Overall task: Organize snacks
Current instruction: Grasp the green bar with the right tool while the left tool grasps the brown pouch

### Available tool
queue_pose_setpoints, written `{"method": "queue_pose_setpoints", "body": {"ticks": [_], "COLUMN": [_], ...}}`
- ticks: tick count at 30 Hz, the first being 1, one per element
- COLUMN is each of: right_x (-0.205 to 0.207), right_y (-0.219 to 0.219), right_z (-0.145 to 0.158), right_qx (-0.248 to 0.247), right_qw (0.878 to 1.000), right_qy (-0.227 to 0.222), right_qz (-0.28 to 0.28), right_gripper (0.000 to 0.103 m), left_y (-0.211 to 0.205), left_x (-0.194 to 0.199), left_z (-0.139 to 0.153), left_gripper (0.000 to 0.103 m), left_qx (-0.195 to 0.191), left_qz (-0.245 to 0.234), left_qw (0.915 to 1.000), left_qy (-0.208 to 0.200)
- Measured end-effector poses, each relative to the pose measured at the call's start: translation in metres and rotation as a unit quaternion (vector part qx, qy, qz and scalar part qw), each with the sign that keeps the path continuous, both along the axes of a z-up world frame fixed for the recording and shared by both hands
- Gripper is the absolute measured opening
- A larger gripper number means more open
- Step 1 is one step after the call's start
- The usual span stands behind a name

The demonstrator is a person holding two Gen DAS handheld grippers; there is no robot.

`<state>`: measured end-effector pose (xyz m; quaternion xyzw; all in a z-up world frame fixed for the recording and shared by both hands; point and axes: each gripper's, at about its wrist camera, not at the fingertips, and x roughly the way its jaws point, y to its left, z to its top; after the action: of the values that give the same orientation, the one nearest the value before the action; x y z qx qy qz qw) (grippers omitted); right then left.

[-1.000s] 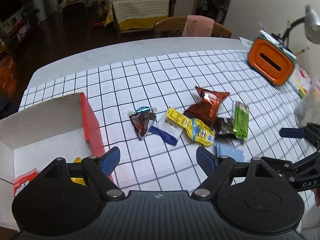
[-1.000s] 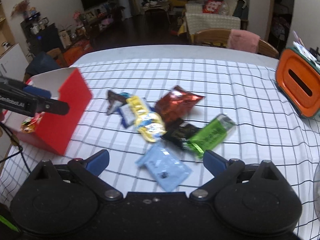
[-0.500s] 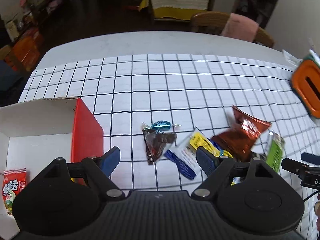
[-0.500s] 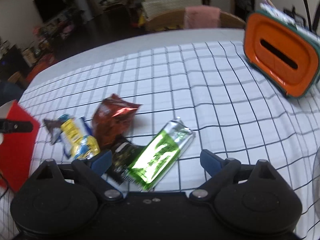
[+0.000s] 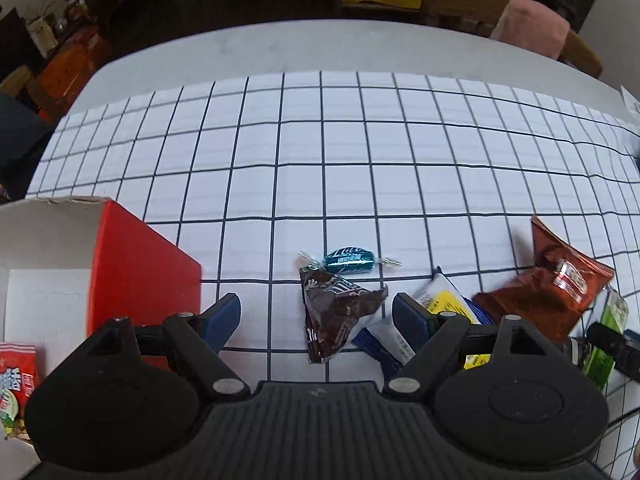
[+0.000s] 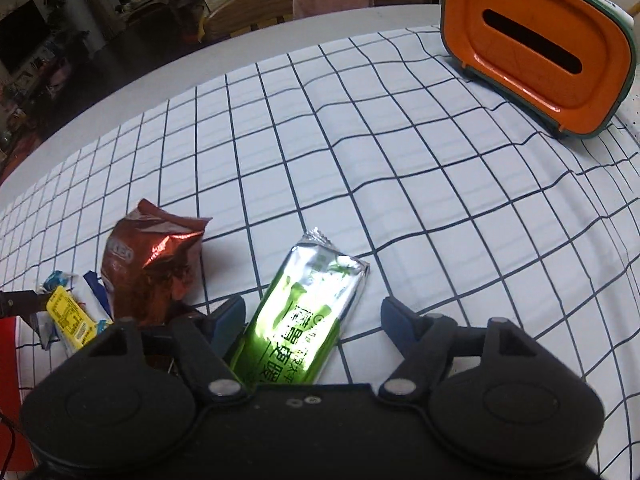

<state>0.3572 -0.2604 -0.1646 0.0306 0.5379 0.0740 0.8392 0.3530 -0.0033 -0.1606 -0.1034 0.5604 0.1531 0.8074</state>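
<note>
My left gripper (image 5: 316, 314) is open over a dark brown chocolate packet (image 5: 334, 312) that lies between its fingers; a teal wrapped candy (image 5: 348, 260) lies just beyond. A blue-white packet (image 5: 384, 340), a yellow packet (image 5: 440, 300) and a red-brown foil bag (image 5: 556, 292) lie to the right. My right gripper (image 6: 312, 320) is open with a green-silver bar (image 6: 308, 312) between its fingers on the checked cloth. The red-brown bag (image 6: 152, 260) and yellow packet (image 6: 72, 320) lie to its left.
A red box with white inside (image 5: 132, 280) stands at the left and holds a red-white snack packet (image 5: 14, 376). An orange tissue box (image 6: 536, 48) stands at the far right. Chairs (image 5: 500, 20) stand beyond the table's far edge.
Both grippers have moved forward and down toward the snacks. The left now straddles the brown packet; the right now straddles the green bar. Both stay open.
</note>
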Motion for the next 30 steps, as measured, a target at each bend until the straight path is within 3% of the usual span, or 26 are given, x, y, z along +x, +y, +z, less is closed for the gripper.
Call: {"method": "queue_pose_setpoints", "body": {"ticks": [6, 14, 30], "right_x": [-0.002, -0.007, -0.018], "right_y": [0.008, 0.012, -0.007], "right_z": [-0.001, 0.003, 0.009], "right_qx": [-0.011, -0.018, -0.008], "right_qw": [1.0, 1.0, 1.0], "right_qy": [-0.005, -0.01, -0.019], "right_qz": [0.005, 0.015, 0.015], "right_gripper": [0.061, 0.045, 0.042], "left_y": [0.006, 0.008, 0.018], "left_x": [0.012, 0.02, 0.0], "left_z": [-0.017, -0.038, -0.036], "left_gripper": [0.08, 0.049, 0.037], "left_qx": [-0.017, -0.036, -0.045], "left_qz": [0.002, -0.001, -0.003], "left_qw": [0.9998, 0.9991, 0.9988], "left_qy": [0.01, 0.024, 0.019]}}
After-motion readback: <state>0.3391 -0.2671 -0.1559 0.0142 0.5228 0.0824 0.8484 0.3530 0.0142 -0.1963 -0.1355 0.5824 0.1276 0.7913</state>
